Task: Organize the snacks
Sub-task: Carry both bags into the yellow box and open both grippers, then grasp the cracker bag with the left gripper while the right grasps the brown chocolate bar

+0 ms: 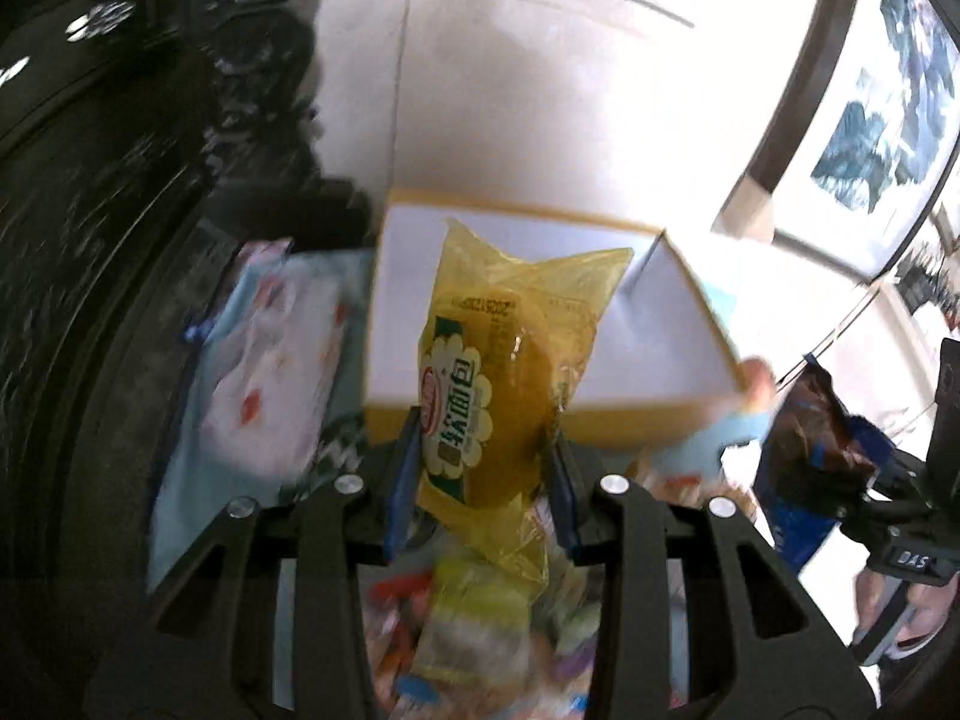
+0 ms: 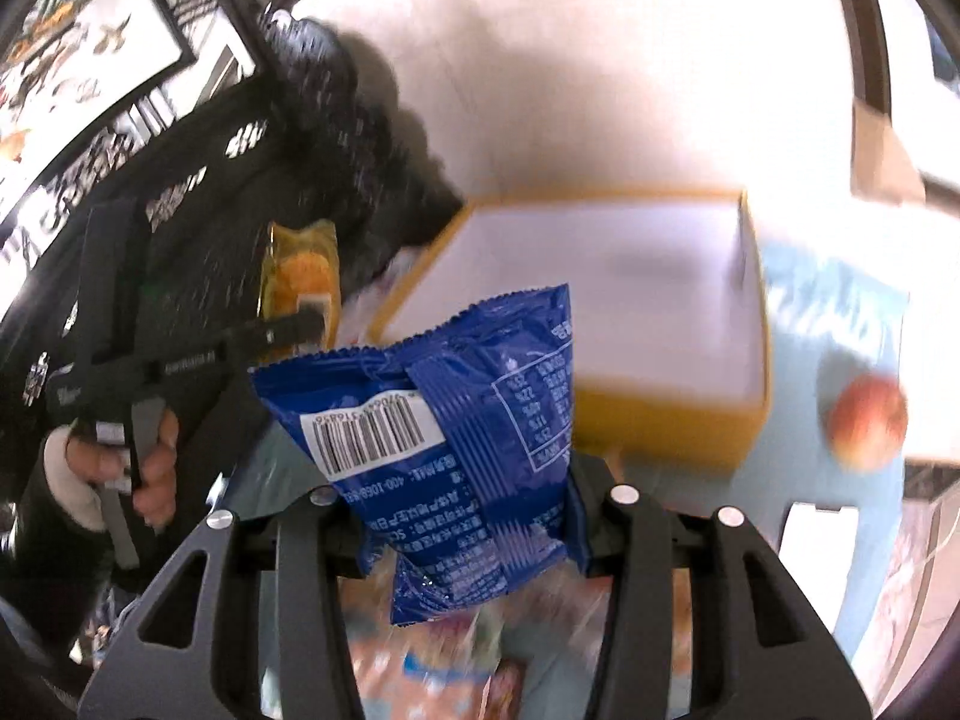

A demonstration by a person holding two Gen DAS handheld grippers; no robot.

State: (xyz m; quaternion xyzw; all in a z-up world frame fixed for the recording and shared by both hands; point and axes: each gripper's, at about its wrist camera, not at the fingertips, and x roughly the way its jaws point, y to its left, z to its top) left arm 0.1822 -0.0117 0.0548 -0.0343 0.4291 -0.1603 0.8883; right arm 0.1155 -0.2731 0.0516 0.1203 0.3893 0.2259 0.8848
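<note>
Yellow bread pack sits clamped in the left hand-held gripper, blue pack in the right hand-held gripper; next, probably, both go into the box.

The transparent yellow plastic bread packet carries a white flower-shaped label with green Chinese characters reading "软面包"; a red brand oval above them and a printed date line near the top are too blurred to read. The glossy blue foil snack bag shows a white barcode sticker with illegible digits, a white-outlined nutrition table, and upside-down print including "400-1068". The black handheld gripper body at the right edge of the left wrist view bears a small plate marked "DAS".
</note>
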